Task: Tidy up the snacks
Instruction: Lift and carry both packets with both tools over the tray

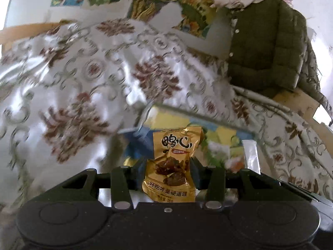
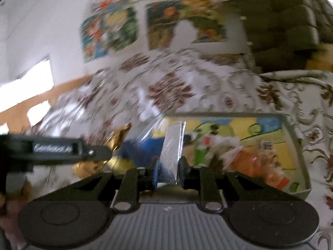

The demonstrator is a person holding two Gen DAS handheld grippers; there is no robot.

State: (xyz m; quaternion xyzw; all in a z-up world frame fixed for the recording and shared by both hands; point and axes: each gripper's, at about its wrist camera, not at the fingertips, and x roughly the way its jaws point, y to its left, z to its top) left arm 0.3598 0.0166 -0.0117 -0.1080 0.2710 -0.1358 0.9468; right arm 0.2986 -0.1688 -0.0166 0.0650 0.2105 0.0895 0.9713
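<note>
Left gripper [image 1: 169, 167]: jaws pinching gold snack packet [image 1: 172, 162] at mid-height, upright, raised above tray.
Right gripper [image 2: 168, 171]: jaws pressed nearly together on silver foil packet [image 2: 171, 145], standing on end, tilted slightly.
Tray [image 2: 295, 137]: shallow, colourful printed base, resting on floral cloth [image 1: 83, 79]; orange-and-white wrappers [image 2: 254, 162] inside.
Background: green quilted jacket [image 1: 266, 48], wall posters [image 2: 129, 29].
</note>
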